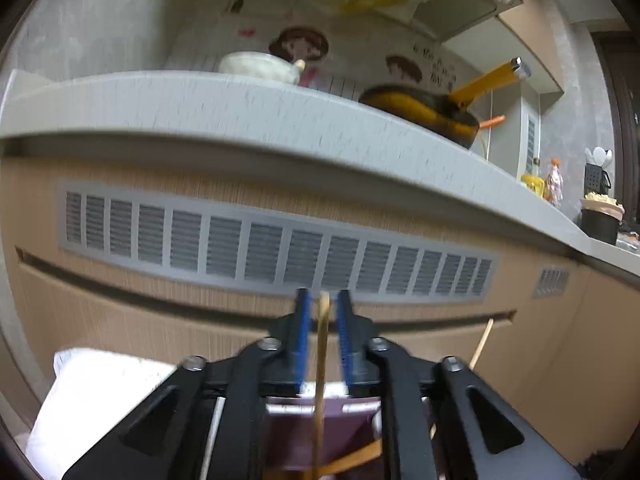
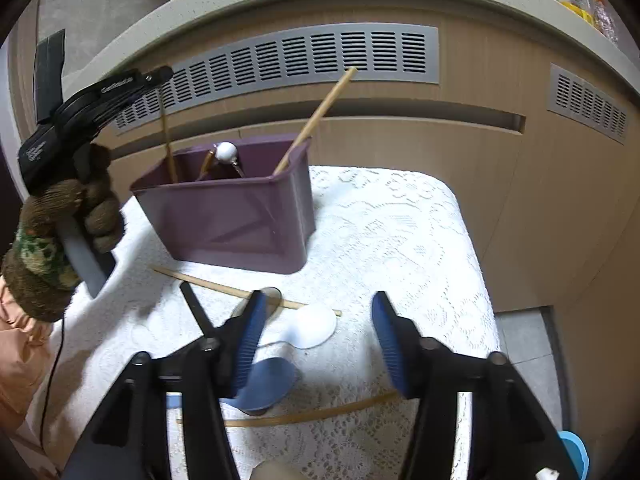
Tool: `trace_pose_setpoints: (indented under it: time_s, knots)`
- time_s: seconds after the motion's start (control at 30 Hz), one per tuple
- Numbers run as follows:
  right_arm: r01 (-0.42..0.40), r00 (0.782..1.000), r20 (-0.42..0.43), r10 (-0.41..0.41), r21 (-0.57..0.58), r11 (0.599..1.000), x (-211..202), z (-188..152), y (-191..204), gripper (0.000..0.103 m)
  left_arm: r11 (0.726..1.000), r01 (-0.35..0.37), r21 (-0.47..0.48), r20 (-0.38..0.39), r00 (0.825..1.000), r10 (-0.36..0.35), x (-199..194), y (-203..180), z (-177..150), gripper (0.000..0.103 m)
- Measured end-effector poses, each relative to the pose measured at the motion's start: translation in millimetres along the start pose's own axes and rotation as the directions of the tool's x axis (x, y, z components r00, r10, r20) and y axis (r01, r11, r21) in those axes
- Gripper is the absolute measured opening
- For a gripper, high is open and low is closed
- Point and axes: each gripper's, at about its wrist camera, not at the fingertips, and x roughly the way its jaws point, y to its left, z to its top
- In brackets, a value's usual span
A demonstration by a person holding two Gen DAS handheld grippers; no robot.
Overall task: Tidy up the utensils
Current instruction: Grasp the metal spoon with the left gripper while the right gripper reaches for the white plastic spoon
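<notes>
1. The left gripper (image 1: 322,300) hangs over the purple bin (image 2: 240,216), seen from the right wrist as a black tool held in a gloved hand (image 2: 80,208).
2. A thin wooden chopstick (image 1: 322,360) stands upright between its blue pads (image 1: 302,320). There is a slim gap on each side, so I cannot tell whether the pads grip it or merely flank it.
3. The lower end of that chopstick reaches down into the bin's left side.
4. A second chopstick (image 2: 316,120) leans out of the bin's right corner, and a white-knobbed utensil (image 2: 225,151) rests inside near the back wall.
5. The right gripper (image 2: 316,340) hovers low over the white lace cloth (image 2: 400,232), jaws spread wide and holding nothing.
6. On the cloth in front of the bin lie a chopstick (image 2: 224,286), a white spoon (image 2: 312,326), a blue spoon (image 2: 266,384), a dark utensil (image 2: 196,308) and a curved wooden stick (image 2: 312,414).
7. The white spoon lies between the right gripper's fingers, below them.
8. Behind the cloth is a wood cabinet (image 2: 400,128) with grey vents (image 1: 272,256), and a grey counter (image 1: 200,100) carrying a yellow pan (image 1: 424,108) and a white bowl (image 1: 256,65).
</notes>
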Motion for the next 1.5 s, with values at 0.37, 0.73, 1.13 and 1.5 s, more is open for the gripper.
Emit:
trace_pose_setpoints:
  time_s: [0.37,0.73,1.13,1.5]
  knots:
    - [0.087,0.996,0.003,-0.087,-0.051,0.995,2.5,-10.7,5.3,0.099,0.992,0.116,0.041,-0.307,0.947,-0.098,-33.8,-7.6,-32.8,0.058]
    - [0.033,0.998,-0.051,-0.034,-0.029,0.999,-2.2,-20.1,-4.6,0.053,0.878,0.426,0.219,-0.668,0.721,-0.183,-15.5,-96.5,-130.5,0.058]
    - [0.062,0.996,-0.063,-0.062,-0.005,0.998,-10.9,-32.0,-20.3,0.053,0.904,0.329,0.272,-0.748,0.664,-0.017,18.5,-124.0,-156.4,0.049]
    - [0.038,0.987,-0.157,-0.029,0.055,0.998,19.7,-13.1,0.4,0.054,0.976,0.158,0.149,-0.647,0.762,-0.025,-59.2,-66.2,-138.8,0.033]
